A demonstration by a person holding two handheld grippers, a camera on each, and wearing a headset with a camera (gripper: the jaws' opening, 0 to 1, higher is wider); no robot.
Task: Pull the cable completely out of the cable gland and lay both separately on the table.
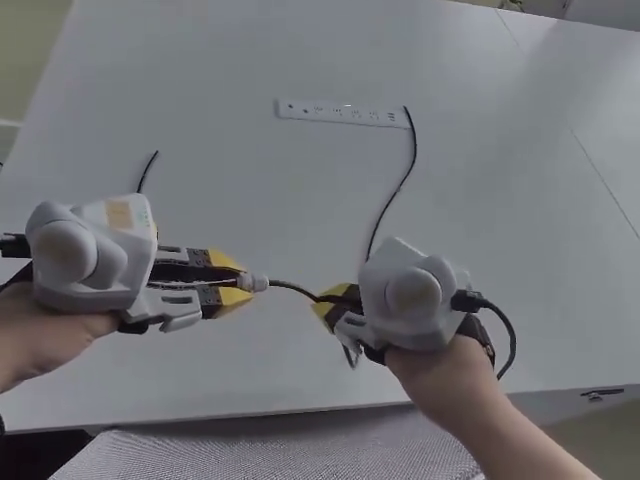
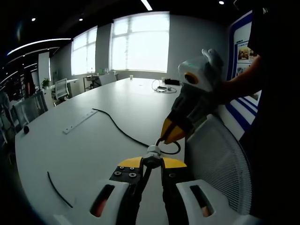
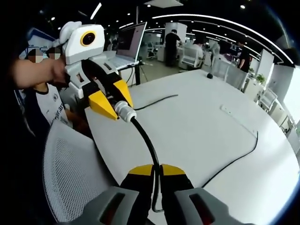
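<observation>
Cable gland (image 1: 255, 283) — small, pale, rigid, judged light — is held in the air over the near edge of the desk (image 1: 200, 60), with the cable (image 1: 295, 290) not yet drawn out of it. The cable is thin, black and limp; its jacket is judged smooth, so slip under a pull is likely. It is best taken close to the gland for a straight pull, and the gland across its body.

Left gripper (image 1: 240, 283): clenched on the gland, jaws nearly together. Right gripper (image 1: 335, 300): jaws pinched on the cable near the gland — a short curved length is left between. The rest of the cable trails over the desk toward the far edge, ending just beside a white power strip (image 1: 340, 112).
</observation>
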